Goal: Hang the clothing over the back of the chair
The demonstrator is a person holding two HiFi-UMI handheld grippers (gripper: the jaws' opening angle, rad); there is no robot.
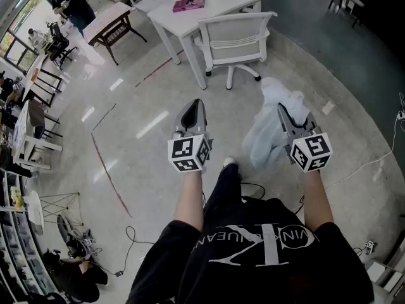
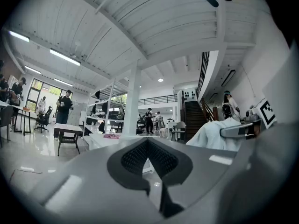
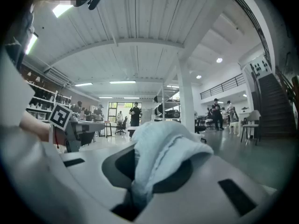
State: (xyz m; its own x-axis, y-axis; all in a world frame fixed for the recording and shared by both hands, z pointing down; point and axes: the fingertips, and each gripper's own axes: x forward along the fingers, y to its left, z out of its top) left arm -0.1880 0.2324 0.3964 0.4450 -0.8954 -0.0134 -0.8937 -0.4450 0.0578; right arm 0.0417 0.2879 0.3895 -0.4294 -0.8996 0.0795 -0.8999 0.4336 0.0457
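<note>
The right gripper [image 1: 284, 113] is clamping down on the clothing [image 1: 273, 124], a pale white garment. The right gripper view is showing it best: a thick fold is coming up between the two pads and spilling over their tips. The left gripper [image 1: 193, 105] is carrying nothing. In its own view the jaws are pressing together at the tips with only floor and room beyond them.

Both grippers are pointing forward, side by side, towards the white chair [image 1: 235, 38], which is standing ahead of them at a white desk [image 1: 218, 2] with its slatted back turned this way. The clothing is not on the chair; it is hanging in the air from the right gripper.

In the head view the garment's long axis is running up and down the picture. A bunched end is bulging past the jaw tips on the chair side, and the rest is trailing back along the gripper's inner flank towards the person's shoe [image 1: 229, 163].

That drape is showing only from the head; the right gripper view is giving just the pinched wad. The left gripper view is catching the garment from the side, at its right edge, as a rounded heap beside the other gripper. A pink book [image 1: 188, 4] on the desk is plain only from above.
</note>
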